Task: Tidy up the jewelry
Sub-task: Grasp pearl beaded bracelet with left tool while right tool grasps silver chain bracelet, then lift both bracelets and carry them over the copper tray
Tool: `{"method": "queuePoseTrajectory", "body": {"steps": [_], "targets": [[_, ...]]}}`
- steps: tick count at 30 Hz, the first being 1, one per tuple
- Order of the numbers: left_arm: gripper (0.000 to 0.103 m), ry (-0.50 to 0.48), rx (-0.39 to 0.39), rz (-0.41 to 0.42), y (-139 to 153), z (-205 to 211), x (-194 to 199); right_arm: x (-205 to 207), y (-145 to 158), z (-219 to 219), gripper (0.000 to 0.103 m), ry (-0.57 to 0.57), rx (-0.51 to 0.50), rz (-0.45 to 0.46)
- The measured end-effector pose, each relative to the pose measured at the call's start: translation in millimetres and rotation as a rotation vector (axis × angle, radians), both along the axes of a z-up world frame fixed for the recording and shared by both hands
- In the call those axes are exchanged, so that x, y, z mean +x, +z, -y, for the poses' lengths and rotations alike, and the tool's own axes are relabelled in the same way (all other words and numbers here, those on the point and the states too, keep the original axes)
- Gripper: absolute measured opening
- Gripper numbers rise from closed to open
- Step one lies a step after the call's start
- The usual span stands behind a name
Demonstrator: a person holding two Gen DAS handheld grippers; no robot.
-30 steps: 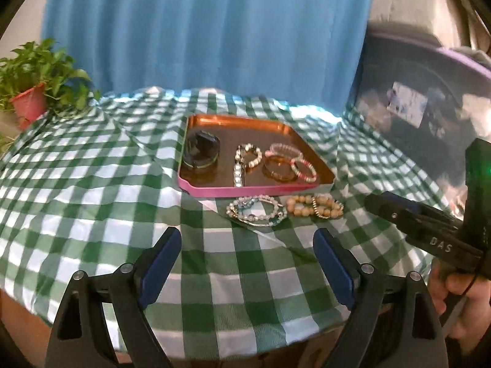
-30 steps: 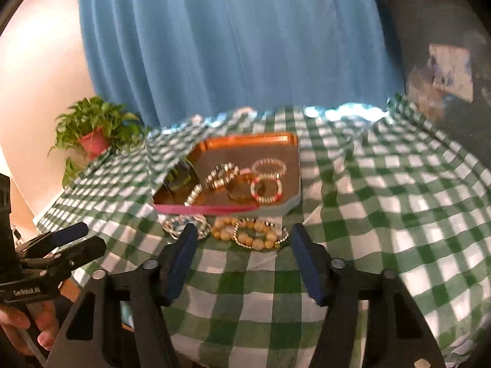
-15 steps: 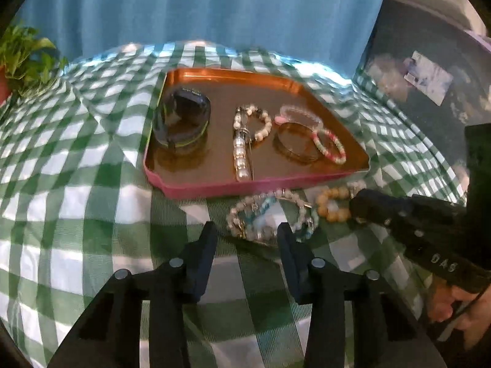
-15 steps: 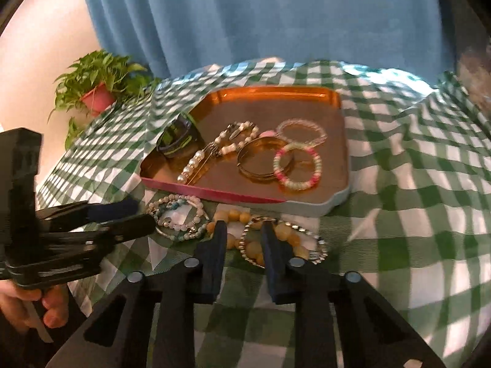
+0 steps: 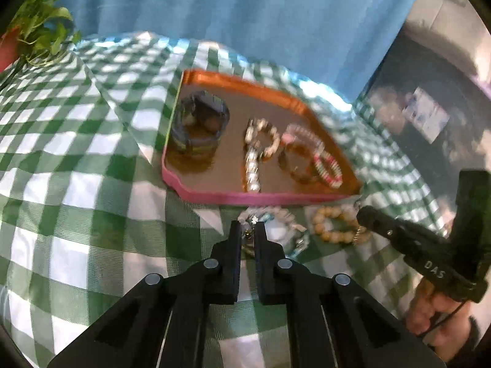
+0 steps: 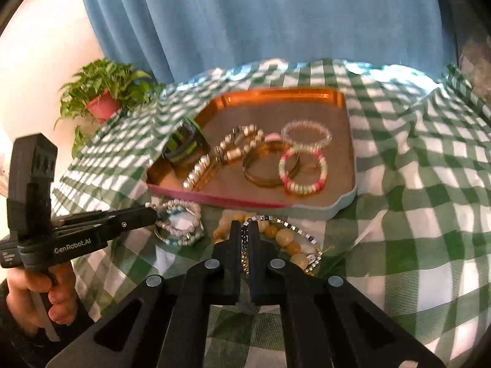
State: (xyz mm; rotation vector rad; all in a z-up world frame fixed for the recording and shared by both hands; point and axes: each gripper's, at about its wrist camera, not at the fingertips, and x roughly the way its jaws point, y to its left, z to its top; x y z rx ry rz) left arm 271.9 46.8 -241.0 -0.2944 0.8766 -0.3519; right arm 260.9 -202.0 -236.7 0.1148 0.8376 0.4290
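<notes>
A copper tray [image 5: 277, 95] [image 6: 349, 141] with a pink front rim holds a dark watch [image 5: 199, 122], a pearl strand [image 5: 253, 165] and several bangles [image 6: 302, 167]. In front of it on the checked cloth lie a pearl-and-blue beaded bracelet [image 5: 288, 219] [image 6: 181, 225] and a tan wooden-bead bracelet with a silver chain [image 5: 333, 225] [image 6: 287, 239]. My left gripper [image 5: 248, 226] is shut on the near edge of the pearl-and-blue bracelet. My right gripper [image 6: 244, 225] is shut on the silver chain of the tan bracelet.
A green-and-white checked cloth [image 5: 76, 159] covers the table. A potted plant [image 6: 102, 101] stands at the far left. A blue curtain [image 6: 260, 15] hangs behind. Dark furniture [image 5: 429, 98] stands at the right.
Both grippers moved forward and down to the two bracelets in front of the tray. Both went from wide open to shut on them.
</notes>
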Motion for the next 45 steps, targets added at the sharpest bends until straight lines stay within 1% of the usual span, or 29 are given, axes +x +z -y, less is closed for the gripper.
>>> {"method": "queuePoseTrajectory", "body": {"steps": [3, 5, 8, 9, 10, 12, 13, 14, 15, 18, 20, 22, 24, 26, 29, 31, 34, 36, 39, 40, 41, 42, 43, 44, 45], "targets": [[0.008, 0.0, -0.048, 0.078, 18.2, -7.0, -14.6, -6.5, 9.8, 8.3, 0.003, -0.013, 0.048, 0.031], [0.008, -0.016, -0.101, 0.116, 26.2, -11.0, -22.6, -10.2, 14.7, 12.4, 0.003, -0.027, 0.06, 0.054], [0.008, -0.037, -0.145, 0.152, 35.0, -11.4, -30.6, -18.3, 26.6, 14.8, 0.003, -0.022, 0.081, 0.109], [0.008, -0.044, -0.142, 0.157, 37.5, -10.3, -32.9, -20.4, 29.7, 15.3, 0.003, -0.017, 0.084, 0.124], [0.008, -0.04, -0.122, 0.161, 38.8, -9.0, -34.7, -22.5, 32.9, 15.6, 0.003, -0.01, 0.089, 0.14], [0.008, -0.049, -0.065, 0.139, 34.3, -1.7, -34.1, -28.5, 40.3, 15.7, 0.003, 0.011, 0.091, 0.164], [0.008, -0.041, -0.023, 0.107, 28.3, 3.1, -33.1, -31.1, 42.6, 16.4, 0.003, 0.021, 0.088, 0.163], [0.008, -0.039, -0.006, 0.089, 23.5, 5.9, -34.6, -32.8, 44.0, 17.5, 0.003, 0.042, 0.1, 0.14], [0.008, -0.044, 0.009, 0.052, 16.1, 9.9, -35.7, -35.1, 44.1, 17.0, 0.003, 0.068, 0.099, 0.11], [0.008, -0.077, 0.044, -0.009, 2.0, 21.3, -44.7, -48.4, 37.0, 11.4, 0.003, 0.068, 0.013, 0.064], [0.008, -0.097, 0.103, -0.04, -6.1, 31.3, -46.4, -53.6, 21.9, 4.4, 0.003, 0.093, -0.048, 0.024], [0.008, -0.077, 0.143, -0.054, -11.8, 35.1, -44.9, -52.6, 2.5, -2.8, 0.003, 0.113, -0.122, -0.025], [0.008, -0.064, 0.142, -0.055, -14.0, 33.7, -44.5, -47.8, -9.1, -4.9, 0.003, 0.121, -0.154, -0.055], [0.009, -0.061, 0.133, -0.049, -17.2, 32.1, -44.5, -43.2, -13.0, -2.8, 0.004, 0.11, -0.164, -0.062], [0.01, -0.063, 0.136, -0.041, -17.8, 31.9, -42.2, -36.8, -18.7, 0.5, 0.007, 0.099, -0.149, -0.09], [0.01, -0.065, 0.131, -0.033, -19.0, 31.3, -41.6, -35.8, -19.3, 2.0, 0.007, 0.096, -0.136, -0.094], [0.01, -0.059, 0.104, -0.037, -16.9, 27.9, -41.1, -35.1, -19.9, 1.5, 0.008, 0.095, -0.128, -0.096], [0.01, -0.051, 0.089, -0.037, -17.2, 26.3, -41.4, -36.5, -19.2, 0.0, 0.012, 0.099, -0.127, -0.094], [0.01, -0.057, 0.122, -0.026, -16.1, 30.6, -42.2, -37.2, -18.9, -5.9, 0.013, 0.105, -0.16, -0.072], [0.008, -0.062, 0.141, -0.021, -15.7, 32.9, -42.6, -37.6, -18.8, -7.5, 0.013, 0.108, -0.172, -0.065], [0.008, -0.07, 0.158, -0.018, -15.3, 34.9, -42.8, -37.7, -18.8, -9.4, 0.011, 0.11, -0.193, -0.055], [0.008, -0.074, 0.166, -0.018, -15.3, 36.0, -42.8, -36.7, -19.2, -9.1, 0.003, 0.099, -0.21, -0.049], [0.007, -0.077, 0.168, -0.019, -15.3, 35.6, -42.9, -35.3, -19.4, -7.4, 0.003, 0.099, -0.205, -0.05], [0.007, -0.076, 0.158, -0.026, -15.5, 34.3, -42.4, -33.3, -19.4, -4.5, 0.003, 0.094, -0.181, -0.06], [0.007, -0.07, 0.117, -0.047, -16.4, 30.0, -40.6, -31.5, -19.1, -0.6, 0.003, 0.078, -0.155, -0.069]]}}
